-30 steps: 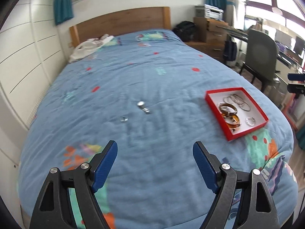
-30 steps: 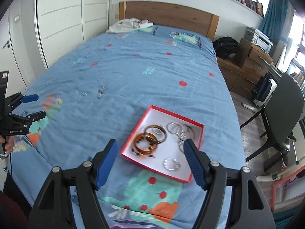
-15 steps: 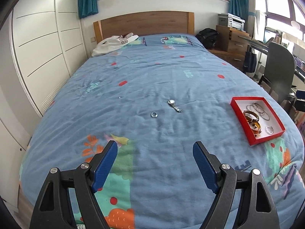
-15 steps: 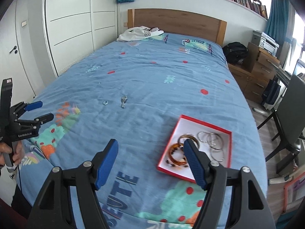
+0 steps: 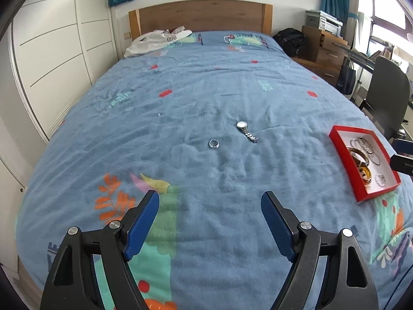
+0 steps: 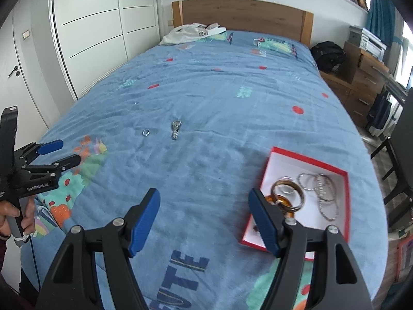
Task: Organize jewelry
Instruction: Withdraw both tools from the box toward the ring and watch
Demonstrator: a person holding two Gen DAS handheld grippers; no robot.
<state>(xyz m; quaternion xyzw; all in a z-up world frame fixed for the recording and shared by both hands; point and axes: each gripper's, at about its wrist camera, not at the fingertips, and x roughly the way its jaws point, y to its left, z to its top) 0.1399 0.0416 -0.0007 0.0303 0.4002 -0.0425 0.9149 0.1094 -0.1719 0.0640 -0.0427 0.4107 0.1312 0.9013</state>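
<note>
A silver ring (image 5: 214, 144) and a silver watch (image 5: 246, 130) lie loose on the blue bedspread, mid-bed; they also show in the right wrist view as the ring (image 6: 146, 132) and the watch (image 6: 176, 129). A red tray (image 5: 349, 169) at the right holds several bangles and bracelets (image 5: 361, 155); in the right wrist view the tray (image 6: 347, 180) lies just beyond my right fingers. My left gripper (image 5: 210, 218) is open and empty, well short of the ring. My right gripper (image 6: 204, 215) is open and empty, over the bed left of the tray. The left gripper also shows in the right wrist view (image 6: 60, 152).
The bed (image 5: 206, 90) has a wooden headboard (image 5: 201, 15) and white clothing (image 5: 157, 40) near it. White wardrobe doors (image 5: 51, 59) run along the left. A dresser (image 5: 322, 49), black bag (image 5: 290, 41) and grey chair (image 5: 387, 98) stand to the right.
Both grippers have drawn back and swung left from the tray. The ring and watch now sit ahead of the left gripper. The tray has slid to the right in both views.
</note>
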